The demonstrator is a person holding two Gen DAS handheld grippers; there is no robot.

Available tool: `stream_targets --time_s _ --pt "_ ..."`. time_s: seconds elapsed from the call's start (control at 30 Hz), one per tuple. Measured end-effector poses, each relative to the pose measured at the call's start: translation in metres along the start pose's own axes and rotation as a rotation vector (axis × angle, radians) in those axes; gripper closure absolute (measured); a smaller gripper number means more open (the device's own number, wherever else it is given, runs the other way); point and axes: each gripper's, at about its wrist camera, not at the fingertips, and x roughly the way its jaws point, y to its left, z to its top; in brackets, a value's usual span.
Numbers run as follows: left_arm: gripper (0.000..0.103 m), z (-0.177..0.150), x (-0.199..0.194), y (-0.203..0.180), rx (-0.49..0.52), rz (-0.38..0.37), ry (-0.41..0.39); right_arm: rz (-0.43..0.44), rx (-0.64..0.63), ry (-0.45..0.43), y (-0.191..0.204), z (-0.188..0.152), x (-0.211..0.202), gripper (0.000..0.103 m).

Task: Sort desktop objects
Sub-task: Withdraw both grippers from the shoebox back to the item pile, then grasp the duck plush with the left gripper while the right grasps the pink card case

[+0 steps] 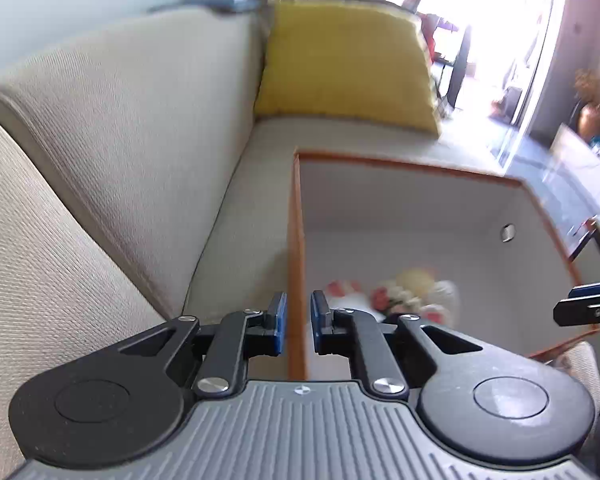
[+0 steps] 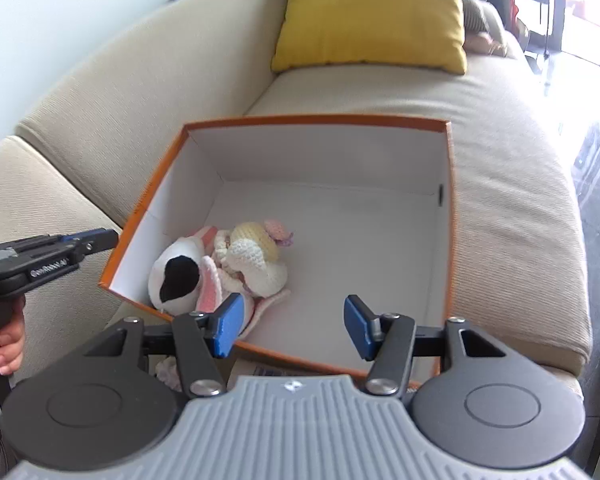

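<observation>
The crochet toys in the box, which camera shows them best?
The right wrist view: the crochet toys lie sharp and nearly whole in the box, near its left wall. In the left wrist view they are blurred and partly hidden behind the left gripper.

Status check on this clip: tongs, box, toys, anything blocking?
Left tongs shut on box wall. Right tongs open, empty, above the box. Crochet toys piled inside, near corner. Nothing blocking.

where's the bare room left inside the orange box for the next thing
Most of the orange box floor is bare: the whole stretch from the far wall to the right wall. The crowded spot is the near left corner, where the crochet toys are piled. The left gripper pinches the left wall, so pass in from the right side.
</observation>
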Motion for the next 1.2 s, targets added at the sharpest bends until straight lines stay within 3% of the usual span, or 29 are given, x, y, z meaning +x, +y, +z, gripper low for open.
stream_targets --time_s 0.13,0.2,0.43,0.6,0.77,0.9,1.1,1.2 --pt "0.089 -0.009 -0.032 -0.014 0.030 -0.065 -0.003 0.012 0.006 -0.032 -0.006 -0.018 -0.021 0.045" --pt "0.082 -0.018 -0.045 -0.022 0.065 -0.099 0.013 0.017 0.008 -0.046 -0.006 -0.026 -0.035 0.045" --pt "0.069 -0.058 -0.047 -0.046 0.177 -0.123 0.161 0.023 0.008 -0.033 0.000 -0.074 -0.045 0.045" --pt "0.066 -0.085 -0.025 -0.035 0.093 -0.098 0.264 -0.066 0.104 0.007 -0.019 -0.111 -0.027 0.045" --pt "0.065 -0.096 -0.005 -0.033 0.035 -0.115 0.323 -0.154 0.213 0.112 -0.054 -0.137 -0.009 0.045" --pt "0.064 -0.102 0.002 -0.034 0.016 -0.128 0.338 -0.125 0.301 0.174 -0.074 -0.148 0.004 0.045" --pt "0.055 -0.105 0.013 -0.038 0.020 -0.117 0.376 -0.033 0.388 0.177 -0.090 -0.155 0.014 0.042" --pt "0.051 -0.107 0.019 -0.034 -0.011 -0.146 0.399 0.007 0.429 0.177 -0.098 -0.159 0.018 0.039"
